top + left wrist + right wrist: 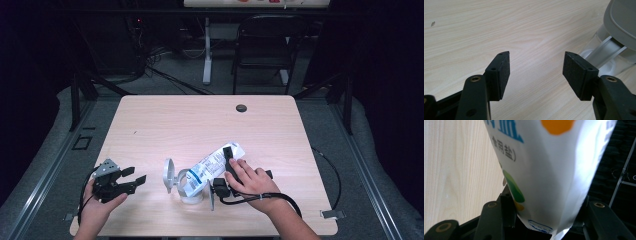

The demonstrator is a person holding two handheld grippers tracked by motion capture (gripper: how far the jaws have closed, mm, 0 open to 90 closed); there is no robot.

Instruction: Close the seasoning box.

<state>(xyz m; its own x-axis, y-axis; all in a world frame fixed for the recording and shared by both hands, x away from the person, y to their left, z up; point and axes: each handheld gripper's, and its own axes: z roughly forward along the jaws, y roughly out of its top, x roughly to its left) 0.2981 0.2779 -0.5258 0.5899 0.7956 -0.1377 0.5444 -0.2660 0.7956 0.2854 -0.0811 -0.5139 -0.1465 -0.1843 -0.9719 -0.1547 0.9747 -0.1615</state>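
Right now the right gripper [229, 165] is clamped on a white bag [214, 166] (blue lettering and orange and green spots show on it in the right gripper view), its jaws pressing the bag's sides from left and right, and the bag lies tilted with its lower end down at the mouth of a clear jar [191, 188] near the front middle of the table [200, 125]. The jar's grey lid [168, 175] stands flipped up on the jar's left side. Over at the front left, the left gripper [132, 179] rests low above the bare wood with its jaws wide apart and nothing between them, pointing toward the jar and near it without touching.
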